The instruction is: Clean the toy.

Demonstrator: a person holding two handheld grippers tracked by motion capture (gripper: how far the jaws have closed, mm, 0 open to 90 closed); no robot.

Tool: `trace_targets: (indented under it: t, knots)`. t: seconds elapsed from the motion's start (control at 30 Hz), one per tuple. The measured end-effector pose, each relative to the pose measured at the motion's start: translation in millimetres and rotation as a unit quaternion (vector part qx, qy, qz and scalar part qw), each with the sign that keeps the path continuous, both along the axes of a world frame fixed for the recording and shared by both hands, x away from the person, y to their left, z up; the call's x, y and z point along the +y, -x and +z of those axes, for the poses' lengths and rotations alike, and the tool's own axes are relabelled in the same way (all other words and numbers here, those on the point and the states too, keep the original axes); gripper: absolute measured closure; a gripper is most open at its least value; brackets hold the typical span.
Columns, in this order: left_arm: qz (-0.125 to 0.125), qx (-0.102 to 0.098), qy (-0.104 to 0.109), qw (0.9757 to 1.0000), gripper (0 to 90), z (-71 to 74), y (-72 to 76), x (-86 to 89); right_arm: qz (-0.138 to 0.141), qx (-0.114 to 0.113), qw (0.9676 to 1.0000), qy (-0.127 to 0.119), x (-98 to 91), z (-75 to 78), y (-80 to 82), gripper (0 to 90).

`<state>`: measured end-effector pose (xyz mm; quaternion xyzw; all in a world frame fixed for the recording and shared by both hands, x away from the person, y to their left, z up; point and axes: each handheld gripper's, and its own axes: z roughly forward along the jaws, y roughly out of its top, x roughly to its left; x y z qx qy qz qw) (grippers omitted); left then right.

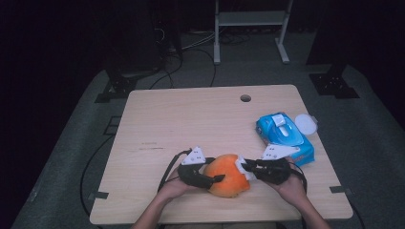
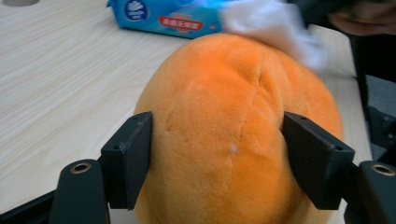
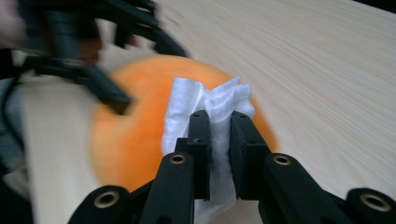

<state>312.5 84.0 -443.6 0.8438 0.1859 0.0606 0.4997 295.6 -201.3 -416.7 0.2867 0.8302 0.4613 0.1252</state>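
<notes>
An orange plush ball (image 1: 228, 175) rests on the wooden table (image 1: 191, 124) near its front edge. My left gripper (image 1: 213, 178) is shut on the plush ball (image 2: 233, 135) from the left, its jaws pressing into both sides of the fur. My right gripper (image 1: 244, 168) comes in from the right, shut on a crumpled white wipe (image 3: 208, 105). The wipe (image 1: 240, 165) lies against the upper right of the ball (image 3: 135, 140). In the left gripper view the wipe (image 2: 275, 28) shows blurred over the ball's far top.
A blue pack of wet wipes (image 1: 285, 137) lies at the right of the table, with a round white lid (image 1: 305, 124) beside it near the right edge. A cable hole (image 1: 245, 98) is at the back. The left and middle of the tabletop are bare wood.
</notes>
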Motion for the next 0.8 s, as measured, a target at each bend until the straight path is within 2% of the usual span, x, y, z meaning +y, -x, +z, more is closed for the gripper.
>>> trace_targets:
  t: [0.07, 0.13, 0.2, 0.27, 0.33, 0.4, 0.5, 0.57, 0.6, 0.7, 0.8]
  knots:
    - [-0.008, -0.004, -0.002, 1.0, 28.2, 1.7, 2.9, -2.6, -0.017, 0.008, 0.9998, 0.001, -7.9, -4.0, -5.2, 79.3]
    - [-0.014, -0.01, -0.006, 0.9998, 27.2, 2.8, 5.5, -4.9, -0.019, 0.014, 0.9997, -0.007, -10.6, -4.0, -6.4, 79.5]
    - [-0.025, -0.012, -0.005, 0.9996, 24.7, 3.7, 7.9, -6.5, -0.012, 0.004, 0.9999, -0.01, -5.6, -0.1, -1.7, 79.6]
    - [-0.034, -0.019, -0.006, 0.9992, 21.8, 4.7, 10.5, -8.9, 0.008, -0.003, 0.9996, -0.026, 0.1, 4.4, 3.2, 79.6]
    - [-0.038, -0.022, -0.01, 0.999, 18.9, 6.4, 10.9, -9.1, 0.016, -0.008, 0.9996, -0.023, 3.8, 6.7, 5.7, 79.6]
    - [-0.038, -0.013, -0.001, 0.9992, 15.1, 8.1, 7.5, -5.8, 0.016, -0.006, 0.9996, -0.021, 2.6, 5.1, 4.9, 79.6]
    - [-0.02, 0.014, -0.001, 0.9997, 7.1, 8.2, -0.3, -0.4, 0.01, 0.0, 0.9997, -0.021, -3.4, 2.8, 2.4, 79.6]
    - [-0.019, 0.034, 0.006, 0.9992, 6.5, 4.1, -3.7, 0.1, 0.009, 0.003, 0.9996, -0.025, -5.3, 1.5, 1.4, 79.6]
    - [-0.023, 0.041, 0.004, 0.9989, 7.5, 1.0, -4.4, -1.6, 0.01, 0.004, 0.9996, -0.025, -5.1, 1.4, 1.1, 79.6]
    - [-0.02, 0.031, 0.003, 0.9993, 20.1, -0.6, -3.1, -2.3, 0.007, -0.002, 0.9998, -0.019, -2.5, 1.7, 0.9, 79.6]
    - [-0.002, -0.007, 0.008, 0.9999, 33.8, 6.6, 2.2, -4.6, -0.002, -0.009, 0.9998, -0.02, -2.7, 4.7, 2.0, 79.8]
